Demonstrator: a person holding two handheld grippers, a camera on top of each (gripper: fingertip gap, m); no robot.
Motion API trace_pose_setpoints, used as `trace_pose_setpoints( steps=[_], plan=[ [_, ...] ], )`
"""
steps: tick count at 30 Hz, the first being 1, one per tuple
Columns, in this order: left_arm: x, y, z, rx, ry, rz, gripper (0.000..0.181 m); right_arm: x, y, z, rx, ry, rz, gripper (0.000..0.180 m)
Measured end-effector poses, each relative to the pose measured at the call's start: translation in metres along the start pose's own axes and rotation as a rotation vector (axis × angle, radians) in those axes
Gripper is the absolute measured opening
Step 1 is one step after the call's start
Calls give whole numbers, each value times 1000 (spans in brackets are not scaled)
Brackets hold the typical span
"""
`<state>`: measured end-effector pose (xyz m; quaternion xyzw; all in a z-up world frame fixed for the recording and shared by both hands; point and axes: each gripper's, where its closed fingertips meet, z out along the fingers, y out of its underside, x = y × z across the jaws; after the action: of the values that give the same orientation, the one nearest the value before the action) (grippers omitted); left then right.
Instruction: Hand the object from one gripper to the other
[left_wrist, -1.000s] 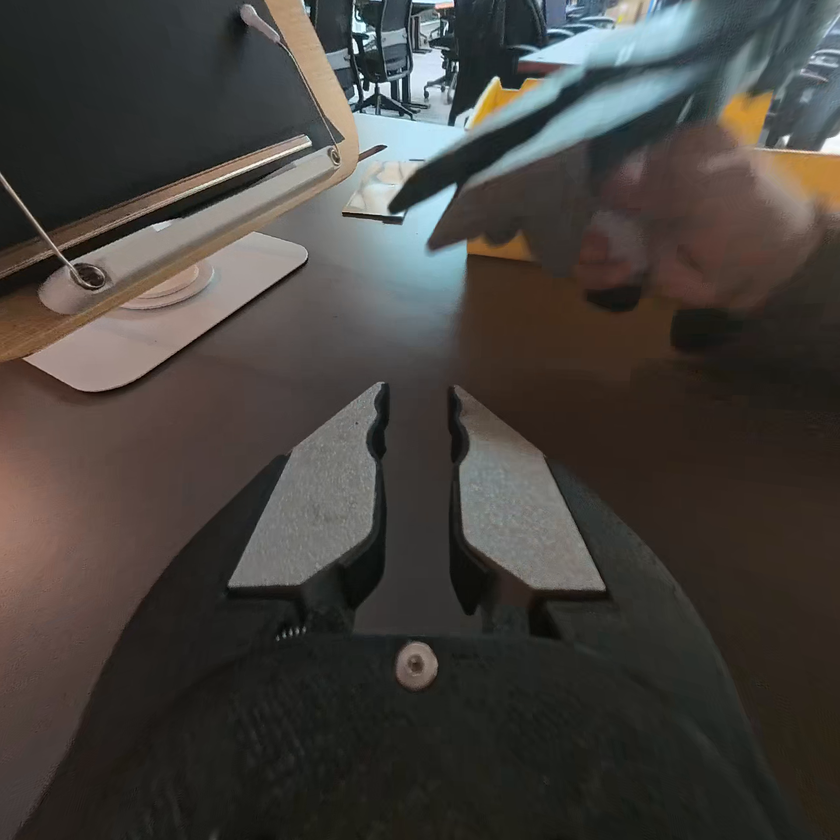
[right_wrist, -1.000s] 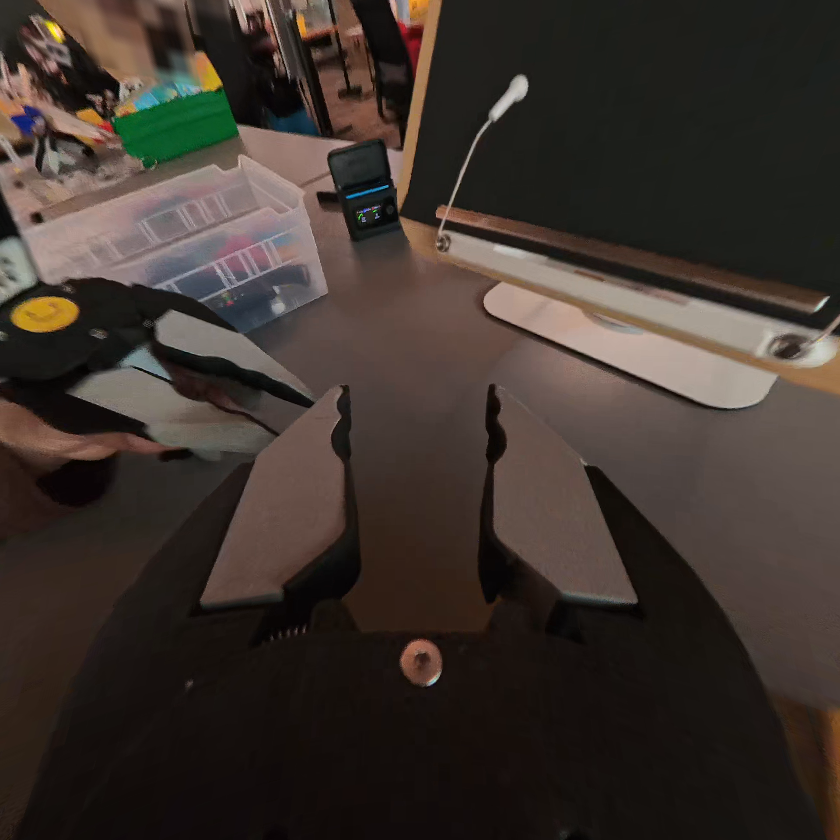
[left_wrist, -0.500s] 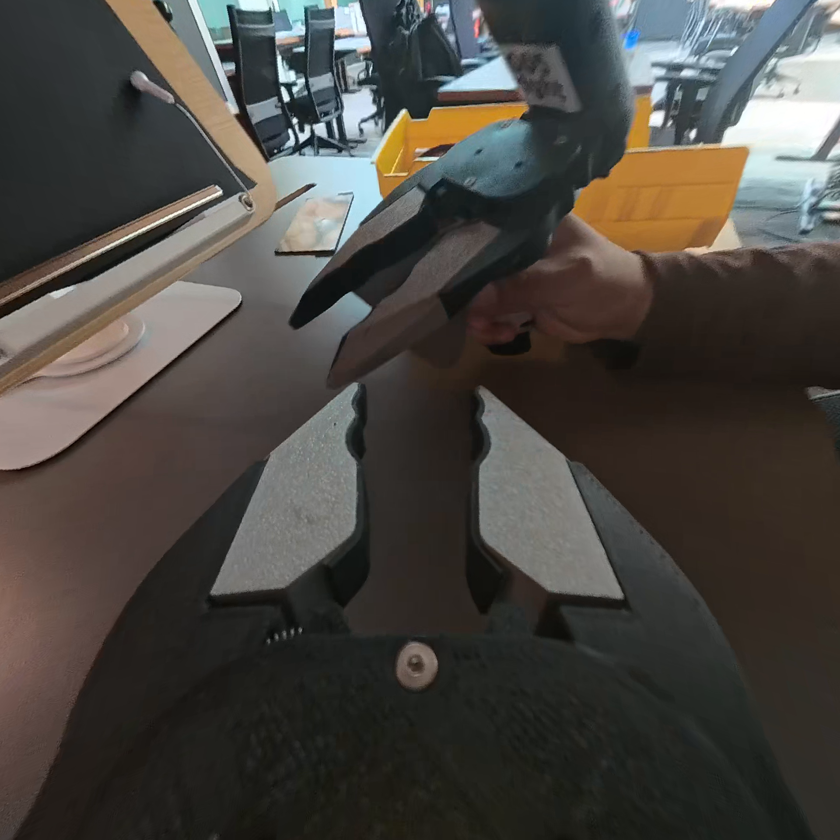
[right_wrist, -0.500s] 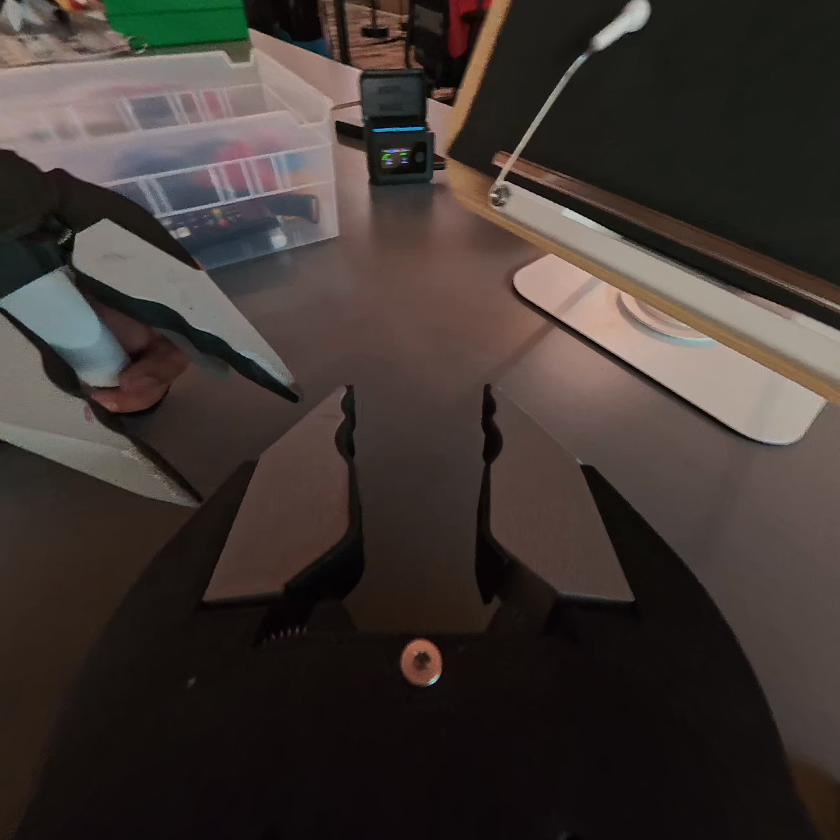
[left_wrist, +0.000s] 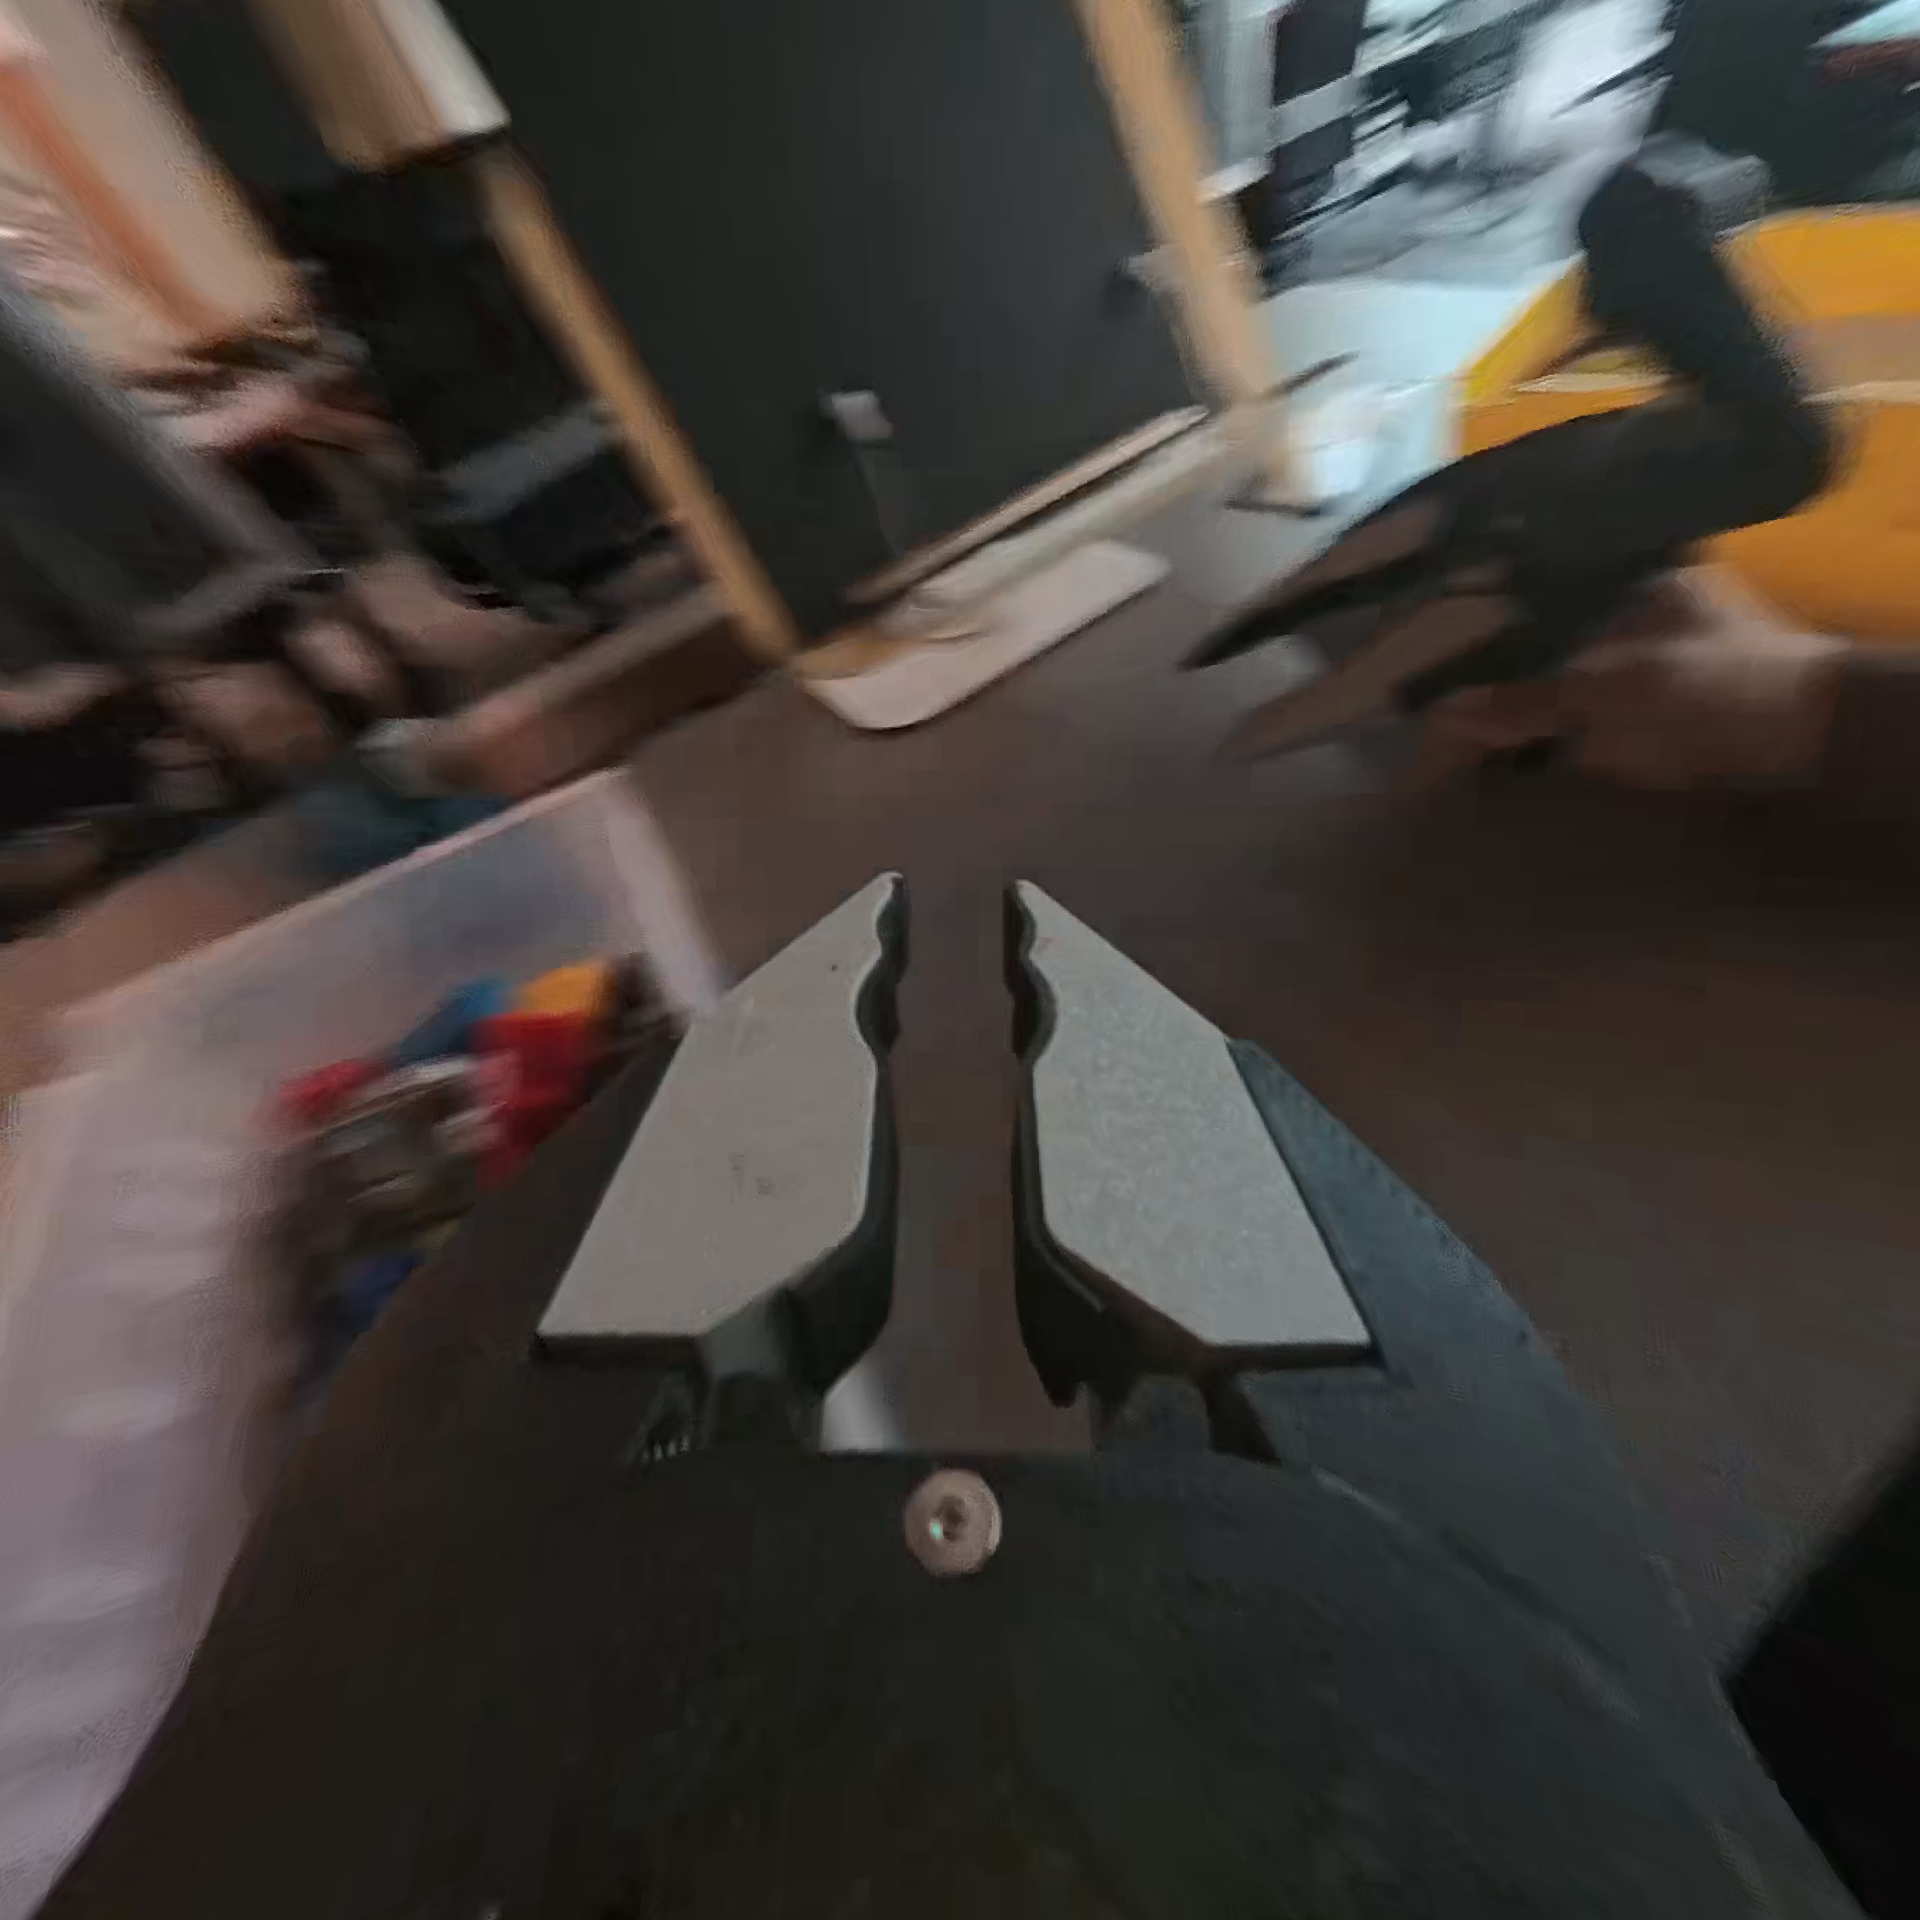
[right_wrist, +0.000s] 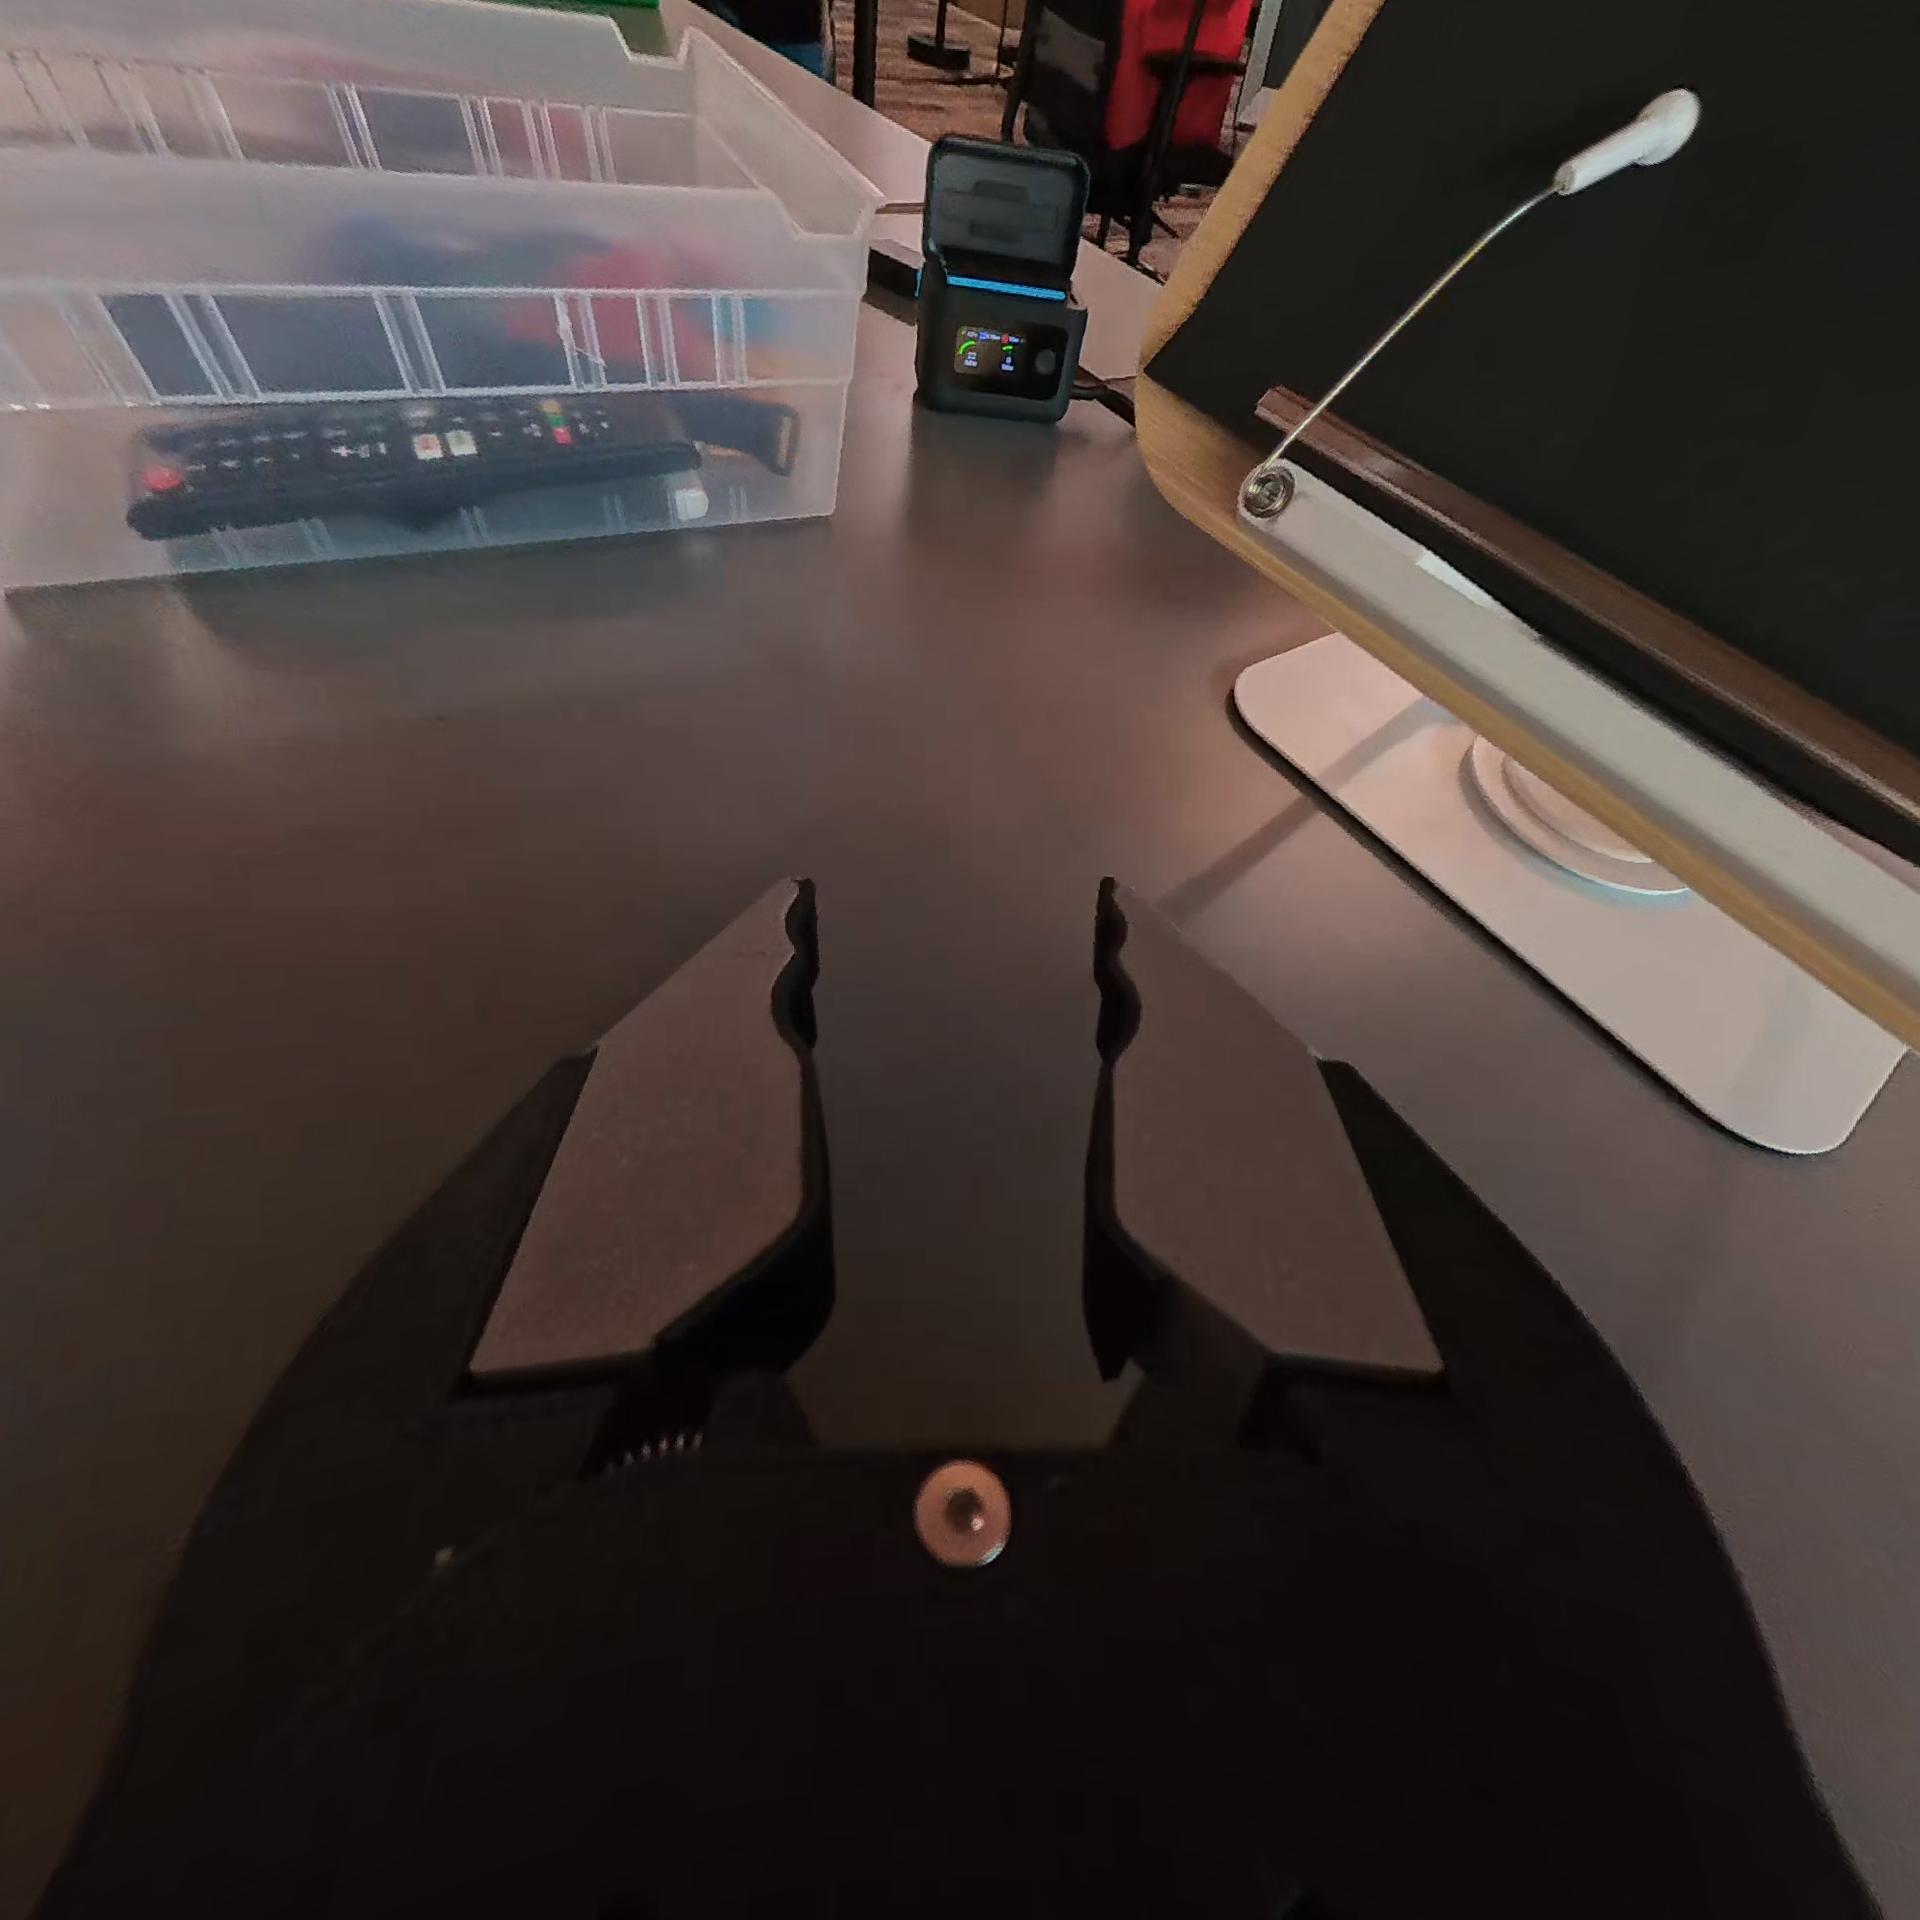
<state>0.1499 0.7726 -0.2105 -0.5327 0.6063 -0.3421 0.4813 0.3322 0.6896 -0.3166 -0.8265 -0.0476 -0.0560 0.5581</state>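
Note:
My left gripper (left_wrist: 953, 896) hangs over the dark table (left_wrist: 1351, 1039) with its jaws a narrow gap apart and nothing between them. The left wrist view is blurred by motion. A clear plastic bin (left_wrist: 343, 997) with colourful items (left_wrist: 520, 1039) lies just to its left. My right gripper (right_wrist: 956, 888) is open and empty, low over the table (right_wrist: 623, 779). It faces the same bin (right_wrist: 790, 343), which holds a black remote control (right_wrist: 416, 462). The right gripper also shows in the left wrist view (left_wrist: 1216, 701), far right, held by a hand.
A tilted dark board on a wooden frame with a white base (right_wrist: 1621, 935) stands to the right. A small black device with a lit screen (right_wrist: 1000, 332) sits behind the bin. Yellow bins (left_wrist: 1787, 436) are at the far right. Across from one pair of fingers to the other is roughly 25 cm.
My left gripper has swung left toward the clear bin and its jaws have narrowed. The right gripper has come closer to the bin, and the left gripper has left its view.

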Motion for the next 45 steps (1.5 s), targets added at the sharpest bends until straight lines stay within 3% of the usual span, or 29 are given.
trace_pose_setpoints(
  steps=[2, 5, 14, 17, 19, 22, 26, 30, 35, 39, 42, 45],
  plan=[
    [-54, 9, -13, -68, -123, 6, 10, -1, 1, 2, -3, -7, 13, 50],
    [-98, 27, -6, -152, -117, -91, 29, -4, 3, 4, -12, -26, 36, 50],
    [-155, 111, 83, -485, -183, 3, 31, -1, 3, 2, -6, -15, 32, 49],
    [-161, 129, 105, -556, -184, 41, 24, 0, 3, 3, -11, -16, 36, 49],
    [-172, 139, 111, -610, -223, 111, 5, 3, 3, 3, -10, -6, 32, 48],
    [-183, 123, 109, -567, -261, 138, 0, 5, 3, 2, -9, 7, 25, 48],
    [-198, 41, 82, -277, -387, 169, 0, 4, 5, 4, -16, -6, 45, 49],
    [-160, -27, 65, -41, -237, 71, 0, -1, 0, 3, 7, -37, 41, 50],
    [-66, -84, 64, 200, 72, -13, 0, -17, -24, -10, 143, -183, 108, 54],
    [38, -86, 90, 320, 402, -130, 0, -21, -47, -31, 288, -301, 182, 65],
    [68, -69, 127, 356, 404, -121, 0, -24, -61, -49, 396, -406, 233, 66],
    [98, -71, 136, 497, 659, -297, 0, -17, -57, -49, 382, -412, 288, 65]
  ],
)
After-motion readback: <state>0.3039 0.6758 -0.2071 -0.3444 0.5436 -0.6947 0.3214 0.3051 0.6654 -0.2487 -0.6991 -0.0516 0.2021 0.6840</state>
